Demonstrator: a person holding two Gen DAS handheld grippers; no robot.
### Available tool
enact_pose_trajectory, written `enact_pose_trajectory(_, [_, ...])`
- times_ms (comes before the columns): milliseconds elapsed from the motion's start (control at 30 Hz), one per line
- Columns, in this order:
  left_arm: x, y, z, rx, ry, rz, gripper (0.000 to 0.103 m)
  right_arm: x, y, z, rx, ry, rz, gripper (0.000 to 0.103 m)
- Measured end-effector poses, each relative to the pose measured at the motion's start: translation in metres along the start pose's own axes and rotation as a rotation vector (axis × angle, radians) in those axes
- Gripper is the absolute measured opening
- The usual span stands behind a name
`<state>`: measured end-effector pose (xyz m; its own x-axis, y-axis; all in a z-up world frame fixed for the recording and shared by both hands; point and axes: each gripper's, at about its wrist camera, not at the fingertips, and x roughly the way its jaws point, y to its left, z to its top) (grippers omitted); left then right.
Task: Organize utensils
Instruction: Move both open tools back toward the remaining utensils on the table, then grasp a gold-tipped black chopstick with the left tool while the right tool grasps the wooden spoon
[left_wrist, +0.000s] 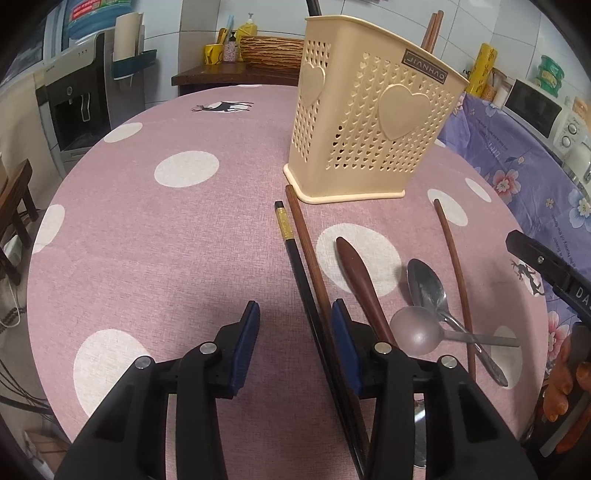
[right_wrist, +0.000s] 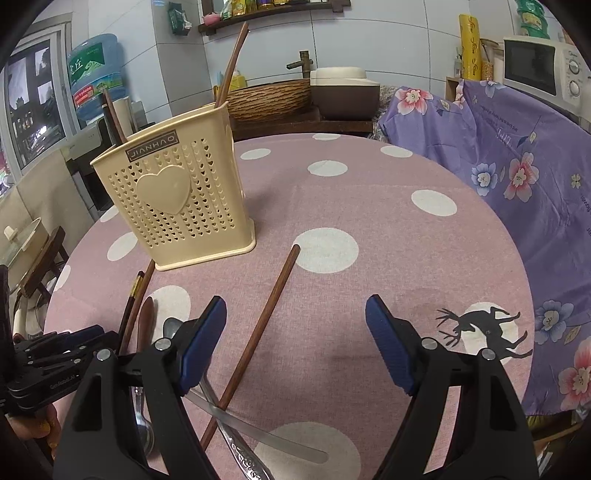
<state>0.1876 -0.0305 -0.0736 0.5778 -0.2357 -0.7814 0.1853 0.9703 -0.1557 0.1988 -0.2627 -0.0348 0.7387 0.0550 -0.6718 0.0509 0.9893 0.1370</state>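
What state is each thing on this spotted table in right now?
Cream holder: upright, chopsticks inside.
Black chopstick: lying flat beside a brown one.
Lone brown chopstick: flat, crossing spoon handles.
Two metal spoons: lying crossed.
Left tongs: open, empty.
Right tongs: open, empty.

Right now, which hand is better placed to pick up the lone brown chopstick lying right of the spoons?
The right. The brown chopstick lies between the open right tongs. The left tongs sit over bare tablecloth beside the black chopstick, farther from it.
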Motion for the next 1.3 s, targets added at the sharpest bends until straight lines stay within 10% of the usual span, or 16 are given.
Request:
enact_pose_trajectory(833, [-0.008, 0.022, 0.005, -0.007, -0.012, 0.118, 0.037, -0.005, 0.056, 0.001, -0.124, 0.036, 0.122, 0.077])
enact_pose_trajectory(1067, [-0.017, 0.032, 0.006, -0.044, -0.043, 0.099, 0.037, 0.023, 0.122, -0.003, -0.281, 0.146, 0.214, 0.043])
enact_pose_trajectory(1300, [-0.023, 0.050, 0.003, -0.094, -0.062, 0.091, 0.037, 0.054, 0.150, -0.010, -0.321, 0.229, 0.179, 0.032])
